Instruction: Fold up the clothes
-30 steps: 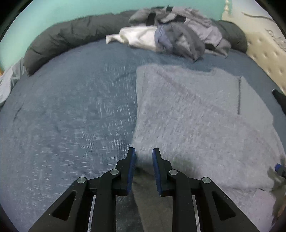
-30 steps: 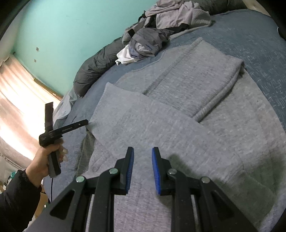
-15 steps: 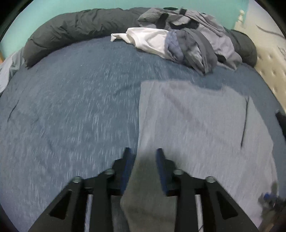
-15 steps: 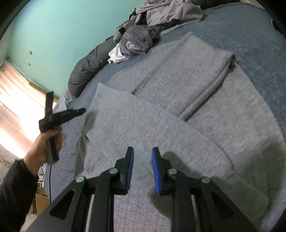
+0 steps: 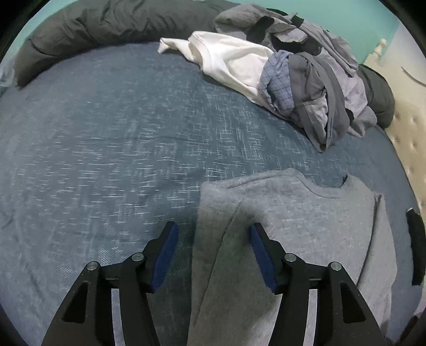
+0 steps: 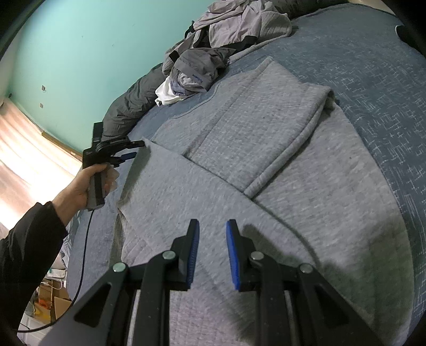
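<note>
My left tool [image 5: 211, 241] is tipped down over the bed [image 5: 106, 149], its jaws opening with blue pads [image 5: 163, 255] well apart. The folded sleeve edge of the grey sweater [image 5: 306, 226] runs up between them, but neither pad presses on it, so it pinches nothing. The rest of the sweater spreads to the right of that tool, neckline ahead of it. Farther ahead and to the right sits a heap of clothes [image 5: 306, 79], a white garment [image 5: 234, 58] on its near side, and a dark rolled duvet [image 5: 106, 24] runs along the far edge of the bed.

My right tool [image 6: 212, 251] hangs over the sweater [image 6: 266, 165] with its jaws only a little apart and nothing between them; the fabric lies below the pads, and I cannot tell whether they touch it. Ahead of it one sleeve is folded across the body, and a second folded panel lies beyond, toward the heap [image 6: 213, 53]. Off to the left of this tool I see the left tool [image 6: 133, 149] from the side, gripped by a hand [image 6: 87, 186] in a dark sleeve [image 6: 29, 244], its tips at the sweater's far left corner. A teal wall [image 6: 93, 53] stands behind the bed.
</note>
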A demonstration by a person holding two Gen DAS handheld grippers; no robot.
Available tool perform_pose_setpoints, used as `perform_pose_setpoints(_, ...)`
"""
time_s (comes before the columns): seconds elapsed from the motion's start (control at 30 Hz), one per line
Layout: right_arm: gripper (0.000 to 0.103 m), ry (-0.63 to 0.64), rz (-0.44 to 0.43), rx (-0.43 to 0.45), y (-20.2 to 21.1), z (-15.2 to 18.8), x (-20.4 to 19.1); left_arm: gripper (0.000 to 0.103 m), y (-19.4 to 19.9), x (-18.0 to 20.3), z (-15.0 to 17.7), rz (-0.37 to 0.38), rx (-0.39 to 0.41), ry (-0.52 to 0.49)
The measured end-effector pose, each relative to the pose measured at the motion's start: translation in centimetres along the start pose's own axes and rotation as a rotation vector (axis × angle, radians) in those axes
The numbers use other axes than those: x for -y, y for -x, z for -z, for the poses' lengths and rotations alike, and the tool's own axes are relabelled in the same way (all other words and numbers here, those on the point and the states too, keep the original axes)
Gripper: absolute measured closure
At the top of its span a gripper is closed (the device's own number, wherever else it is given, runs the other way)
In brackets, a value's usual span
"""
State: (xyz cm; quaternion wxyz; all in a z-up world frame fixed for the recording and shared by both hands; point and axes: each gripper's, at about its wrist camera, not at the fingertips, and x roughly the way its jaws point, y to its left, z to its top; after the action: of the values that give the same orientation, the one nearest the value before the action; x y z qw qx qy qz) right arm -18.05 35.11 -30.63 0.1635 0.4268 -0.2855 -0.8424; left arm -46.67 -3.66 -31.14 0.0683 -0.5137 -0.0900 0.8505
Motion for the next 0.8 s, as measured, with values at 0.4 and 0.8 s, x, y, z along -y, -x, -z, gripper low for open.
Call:
perform_pose_setpoints(0.4,0.083,0.007,-0.003,0.001,-0.2,0.2,-0.1,0.096,-0.6,-1.5,-0.6,-0.030,0.020,0.027)
perform_pose_setpoints(0.8,0.083,0.000,-0.005,0.000,-0.4,0.2,0.1,0.067,3.5,-2.2,-1.8,-0.022,0.110,0.075)
